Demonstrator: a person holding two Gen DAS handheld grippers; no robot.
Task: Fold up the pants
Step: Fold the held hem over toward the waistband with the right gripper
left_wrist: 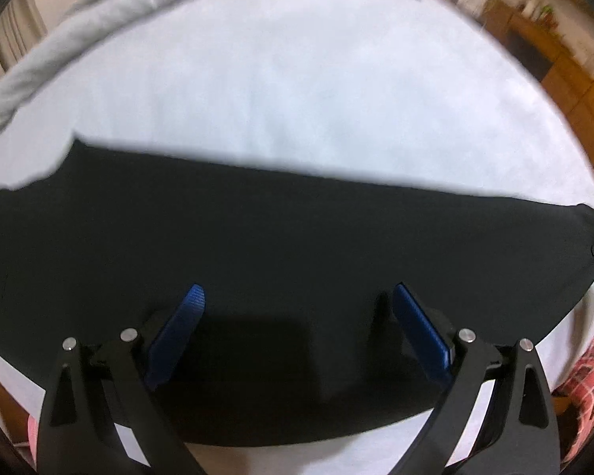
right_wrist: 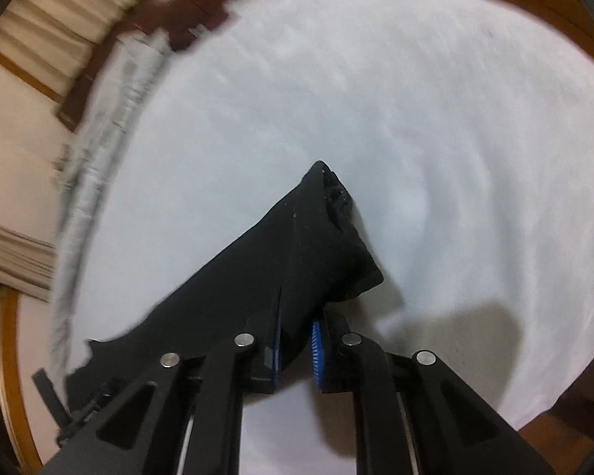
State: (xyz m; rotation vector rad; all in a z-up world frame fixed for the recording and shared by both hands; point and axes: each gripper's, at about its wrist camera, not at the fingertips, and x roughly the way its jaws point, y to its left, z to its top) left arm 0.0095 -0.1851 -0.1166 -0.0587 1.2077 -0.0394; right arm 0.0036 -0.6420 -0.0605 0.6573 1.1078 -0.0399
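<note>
The left claw (left_wrist: 297, 297) hangs wide over the pants (left_wrist: 257, 237), which lie as a black band across the white bed (left_wrist: 297, 79). At 3 o'clock, the right claw (right_wrist: 297, 336) pinches one end. A one-sided pull could drag them askew. No containers show.

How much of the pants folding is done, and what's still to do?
Done: the black pants lie as one long narrow strip on the white sheet, so the legs look stacked together. In hand: the right hand-held gripper pinches one end of the strip; the left hand-held gripper hangs open over the middle. Left: folding the strip across its length.
</note>
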